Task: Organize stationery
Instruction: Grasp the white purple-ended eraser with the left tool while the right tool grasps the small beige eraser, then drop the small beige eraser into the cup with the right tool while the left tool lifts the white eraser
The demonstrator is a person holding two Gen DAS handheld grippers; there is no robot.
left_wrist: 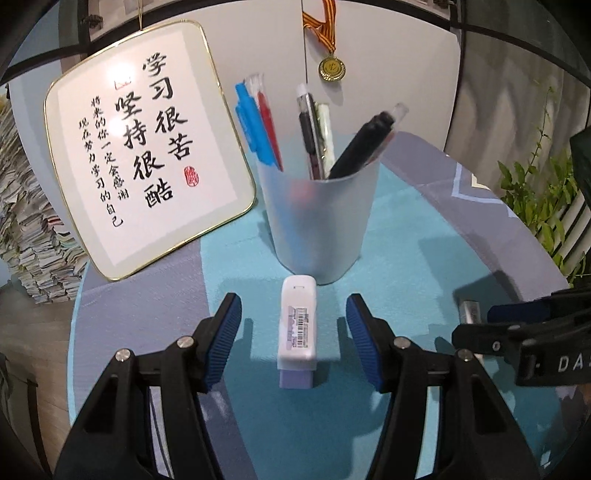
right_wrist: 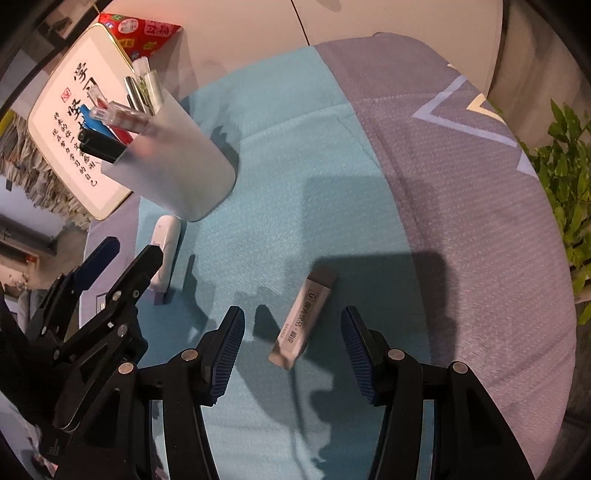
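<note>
A white and lilac eraser (left_wrist: 297, 325) with a barcode sleeve lies on the blue cloth between the open fingers of my left gripper (left_wrist: 293, 334). Behind it stands a frosted pen cup (left_wrist: 318, 221) holding several pens. In the right wrist view a beige eraser (right_wrist: 302, 317) in a printed sleeve lies between the open fingers of my right gripper (right_wrist: 291, 339). The cup (right_wrist: 173, 166) and the white eraser (right_wrist: 165, 251) sit at its left, beside the left gripper (right_wrist: 110, 258). The right gripper also shows in the left wrist view (left_wrist: 517, 325), with the beige eraser (left_wrist: 469, 312) at its tip.
A framed calligraphy board (left_wrist: 147, 147) leans against the wall left of the cup. A medal (left_wrist: 331, 68) hangs on the wall. A green plant (right_wrist: 569, 192) stands past the table's right edge. A red box (right_wrist: 140, 33) and stacked papers (left_wrist: 26, 229) lie at the left.
</note>
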